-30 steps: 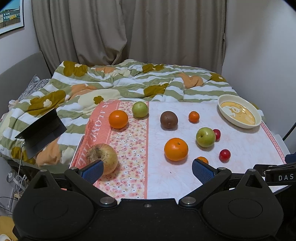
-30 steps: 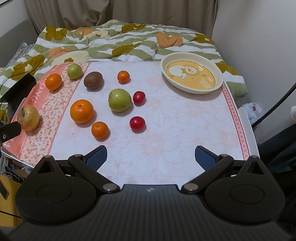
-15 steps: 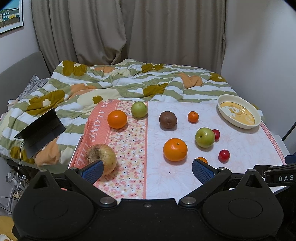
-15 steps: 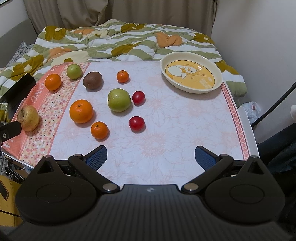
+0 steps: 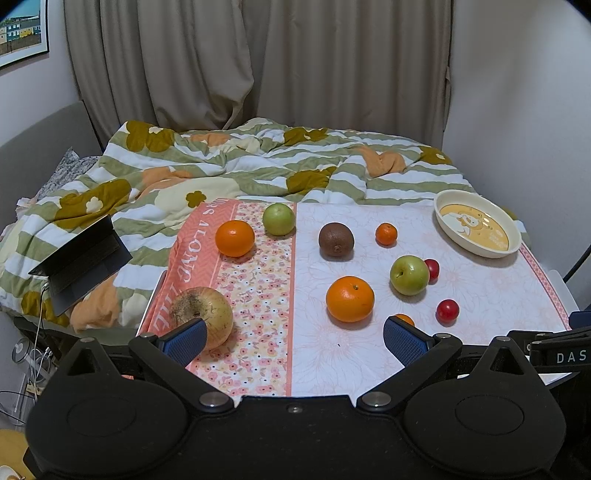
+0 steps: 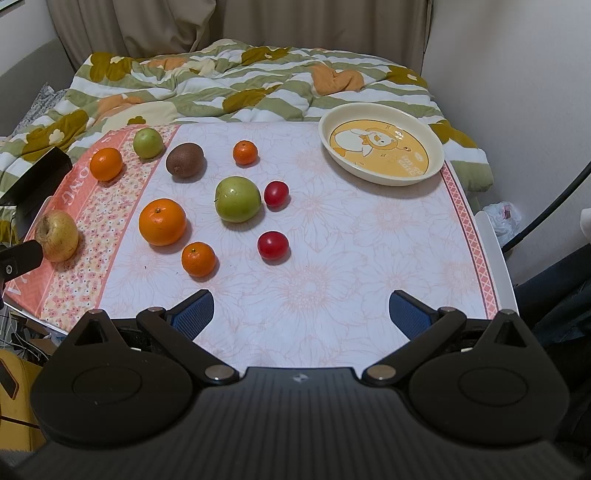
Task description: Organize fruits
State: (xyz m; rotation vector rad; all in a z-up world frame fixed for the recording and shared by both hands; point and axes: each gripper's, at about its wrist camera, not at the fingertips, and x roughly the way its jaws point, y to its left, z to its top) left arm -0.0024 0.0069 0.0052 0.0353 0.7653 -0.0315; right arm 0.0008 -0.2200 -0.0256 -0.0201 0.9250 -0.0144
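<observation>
Where the cloth's salmon border [image 5: 192, 243] runs down the left of the left wrist frame, white capitals reading "S ALONG", then partly hidden letters. At lower right of that frame, "DAS" in white on a black bar [image 5: 561, 354]; unseen in the right wrist frame. Printed in the plate [image 6: 382, 147], upper right of the right wrist frame: a cartoon duck on yellow, small writing too blurred to read.

Glossy cream plate, oval, shallow rim, nothing in it. Scattered across the thin floral cloth, all apart from the plate: large dimpled orange [image 6: 162, 221], smooth green apple [image 6: 238, 198] with a shiny red tomato [image 6: 276, 193] just beside it, second tomato [image 6: 273, 245] below, fuzzy brown kiwi [image 6: 184, 160], three small oranges [image 6: 198, 259], smaller green fruit [image 6: 148, 143], rough yellowish pear [image 6: 57, 235] at far left.

Only in the left wrist frame: open dark laptop [image 5: 79, 258] on the striped quilt [image 5: 229, 173], picture frame [image 5: 22, 33] at upper left, most of one small orange hidden by a blue pad [image 5: 402, 339].

Left gripper [image 5: 293, 338]: ribbed blue pads spread wide, holding nothing. Right gripper [image 6: 301, 312]: likewise spread wide over bare cloth, nothing between.
</observation>
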